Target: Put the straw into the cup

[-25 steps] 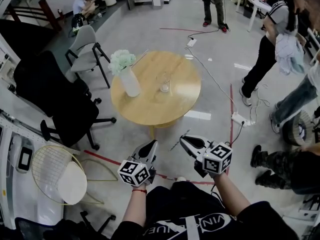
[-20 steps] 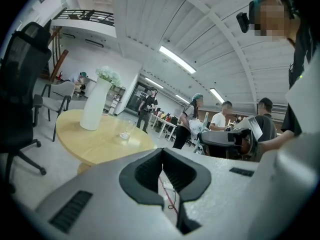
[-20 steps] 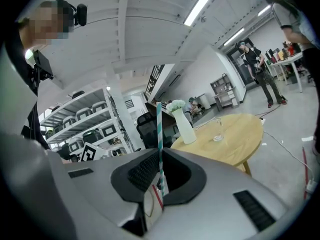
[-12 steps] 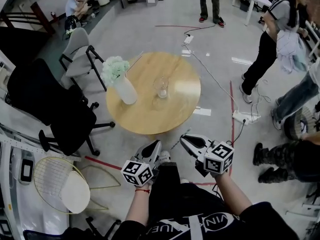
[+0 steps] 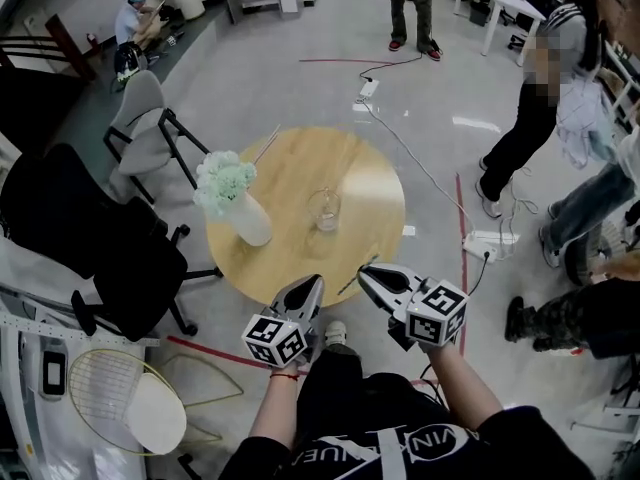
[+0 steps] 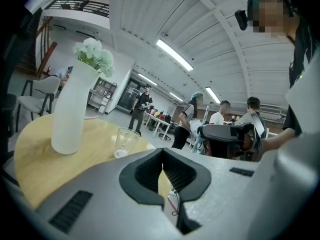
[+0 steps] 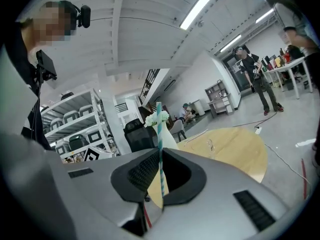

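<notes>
A clear glass cup (image 5: pixel 323 210) (image 6: pixel 124 141) stands near the middle of the round wooden table (image 5: pixel 370 168). My right gripper (image 5: pixel 366 273) (image 7: pixel 160 151) is shut on a teal-and-white striped straw (image 7: pixel 159 124), which stands upright between its pads. In the head view the straw (image 5: pixel 352 281) is a thin line at the table's near edge. My left gripper (image 5: pixel 310 284) (image 6: pixel 162 151) hangs beside it, shut with nothing in it. Both grippers point at the table, well short of the cup.
A white vase with pale flowers (image 5: pixel 240 203) (image 6: pixel 70 109) stands left of the cup. Office chairs (image 5: pixel 110 238) sit to the left. People (image 5: pixel 540 118) stand to the right. A cable and power strip (image 5: pixel 485 243) lie on the floor.
Both grippers have come forward to the table's near edge, which now lies right under their tips. The right one still holds the straw.
</notes>
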Demonstrator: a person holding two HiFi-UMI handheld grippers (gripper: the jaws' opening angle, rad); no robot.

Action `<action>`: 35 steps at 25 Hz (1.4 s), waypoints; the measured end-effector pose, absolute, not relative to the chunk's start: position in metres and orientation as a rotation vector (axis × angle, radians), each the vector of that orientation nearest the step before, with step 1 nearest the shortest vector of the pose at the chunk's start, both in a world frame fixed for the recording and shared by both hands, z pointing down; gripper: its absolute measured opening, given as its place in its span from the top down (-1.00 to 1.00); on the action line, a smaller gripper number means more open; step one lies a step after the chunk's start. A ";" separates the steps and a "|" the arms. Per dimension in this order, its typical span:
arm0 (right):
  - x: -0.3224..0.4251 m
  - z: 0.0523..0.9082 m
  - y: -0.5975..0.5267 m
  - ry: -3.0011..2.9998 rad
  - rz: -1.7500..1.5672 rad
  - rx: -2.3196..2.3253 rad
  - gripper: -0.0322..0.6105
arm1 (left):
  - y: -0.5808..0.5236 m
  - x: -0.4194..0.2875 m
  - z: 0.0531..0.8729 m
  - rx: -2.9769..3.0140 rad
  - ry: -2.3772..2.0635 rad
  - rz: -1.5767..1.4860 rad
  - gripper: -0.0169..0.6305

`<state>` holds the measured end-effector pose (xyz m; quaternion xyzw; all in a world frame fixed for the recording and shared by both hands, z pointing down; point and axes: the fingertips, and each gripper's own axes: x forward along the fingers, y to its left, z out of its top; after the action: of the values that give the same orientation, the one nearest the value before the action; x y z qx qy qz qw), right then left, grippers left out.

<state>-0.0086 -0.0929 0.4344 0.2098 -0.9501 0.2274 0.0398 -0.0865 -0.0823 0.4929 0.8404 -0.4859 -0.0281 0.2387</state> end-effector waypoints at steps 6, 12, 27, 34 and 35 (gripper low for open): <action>-0.032 0.435 -0.135 -2.898 0.712 0.683 0.83 | -0.120 -0.106 0.497 2.303 -1.299 -0.067 0.92; -0.052 0.431 -0.176 -2.887 0.707 0.741 0.83 | -0.153 -0.119 0.501 2.380 -1.243 0.069 0.92; -0.058 0.423 -0.258 -2.916 0.743 0.953 0.83 | -0.210 -0.140 0.523 2.376 -1.168 0.068 0.92; -0.057 0.446 -0.284 -2.855 0.736 0.953 0.83 | -0.225 -0.144 0.531 2.311 -1.220 0.059 0.92; -0.059 0.451 -0.288 -2.848 0.738 0.943 0.83 | -0.227 -0.145 0.532 2.302 -1.226 0.056 0.92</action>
<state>-0.0587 -0.2876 0.4507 0.3051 -0.9215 0.2387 0.0264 -0.1447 -0.2269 0.5319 0.8512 -0.4534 0.0208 0.2634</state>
